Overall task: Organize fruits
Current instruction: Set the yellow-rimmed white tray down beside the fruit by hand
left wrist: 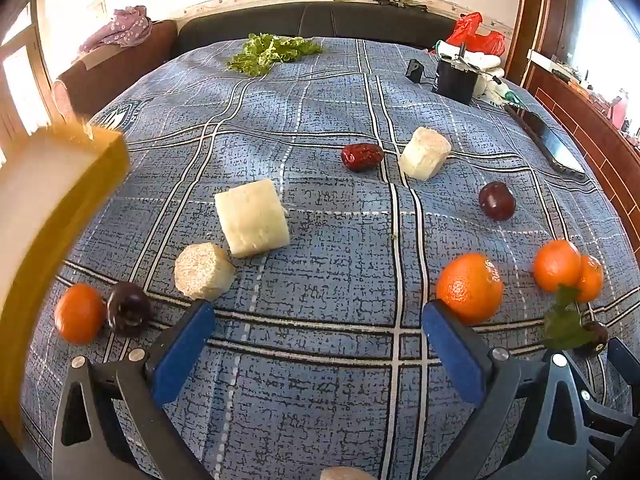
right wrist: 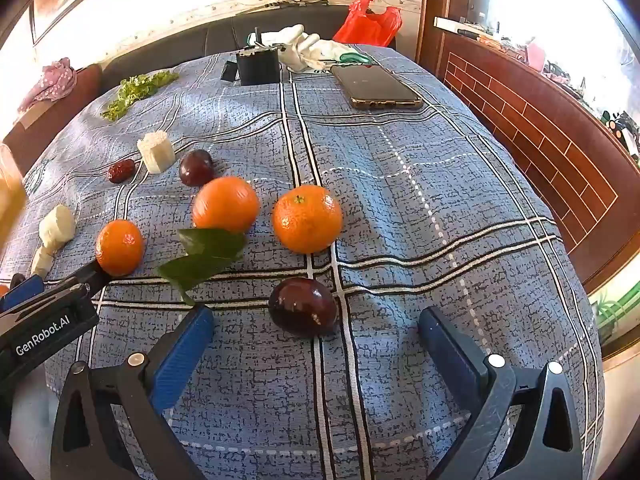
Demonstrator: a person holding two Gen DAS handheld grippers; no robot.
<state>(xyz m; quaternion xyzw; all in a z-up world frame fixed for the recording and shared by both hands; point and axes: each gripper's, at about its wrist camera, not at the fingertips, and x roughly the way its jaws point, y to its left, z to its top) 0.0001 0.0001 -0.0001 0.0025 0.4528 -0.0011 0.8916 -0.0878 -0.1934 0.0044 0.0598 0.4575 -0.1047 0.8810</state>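
Fruits lie scattered on a blue plaid cloth [left wrist: 320, 240]. In the left wrist view my left gripper [left wrist: 318, 320] is open and empty; an orange [left wrist: 469, 288] touches its right finger, and another orange [left wrist: 78, 312] with a dark plum [left wrist: 129, 314] lies to its left. White cane pieces [left wrist: 252, 218] [left wrist: 203, 276] [left wrist: 424, 153], a red date [left wrist: 362, 156] and a plum [left wrist: 497, 201] lie beyond. In the right wrist view my right gripper [right wrist: 316, 326] is open around a dark plum [right wrist: 303, 306]. Three oranges [right wrist: 307, 218] [right wrist: 225, 204] [right wrist: 119, 247] and a leaf [right wrist: 204, 256] lie just beyond.
A yellow-rimmed box edge [left wrist: 52, 200] looms at the left. Lettuce [left wrist: 272, 52] lies at the far side. A black box [right wrist: 258, 65], a phone [right wrist: 376, 87], white gloves [right wrist: 304, 50] and a red bag [right wrist: 368, 20] sit at the back right. A brick-patterned panel [right wrist: 540, 140] borders the right.
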